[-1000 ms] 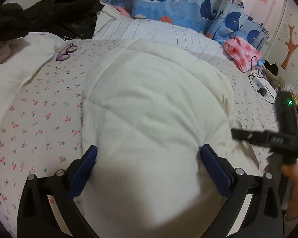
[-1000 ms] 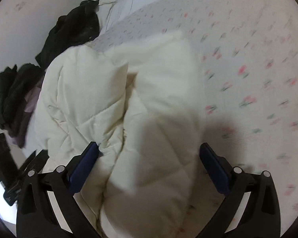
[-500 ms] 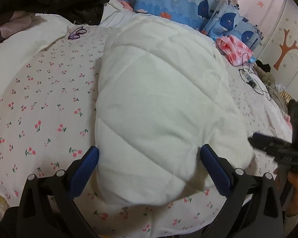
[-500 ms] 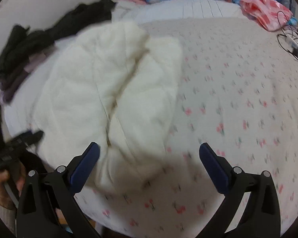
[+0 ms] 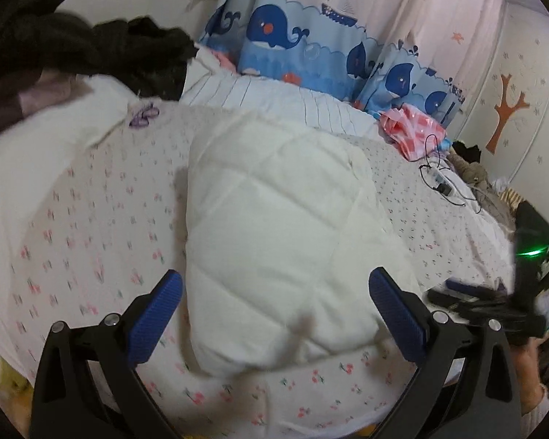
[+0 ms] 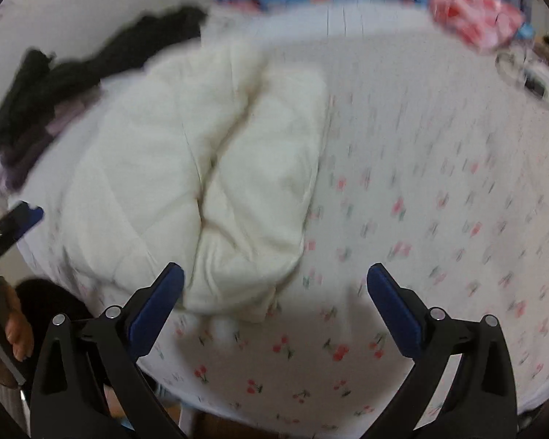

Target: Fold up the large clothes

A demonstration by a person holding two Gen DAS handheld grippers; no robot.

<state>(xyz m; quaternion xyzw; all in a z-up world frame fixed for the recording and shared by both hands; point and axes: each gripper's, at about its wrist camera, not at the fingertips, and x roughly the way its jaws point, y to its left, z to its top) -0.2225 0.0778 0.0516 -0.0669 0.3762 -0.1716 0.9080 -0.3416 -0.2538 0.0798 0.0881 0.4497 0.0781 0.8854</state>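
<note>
Bedspread (image 5: 91, 226) with small cherry print covers a bed, and on it lies a folded cream quilted coat (image 5: 274, 241), near the front edge. Black clothes (image 5: 91, 47) are heaped beyond the coat. The left hand-held gripper (image 5: 274, 314) and right hand-held gripper (image 6: 274, 303) both hang above the bedspread, jaws spread wide, holding nothing.

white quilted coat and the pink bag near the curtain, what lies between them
Left wrist view: only bare cherry-print sheet between the white quilted coat and pink bag.
</note>
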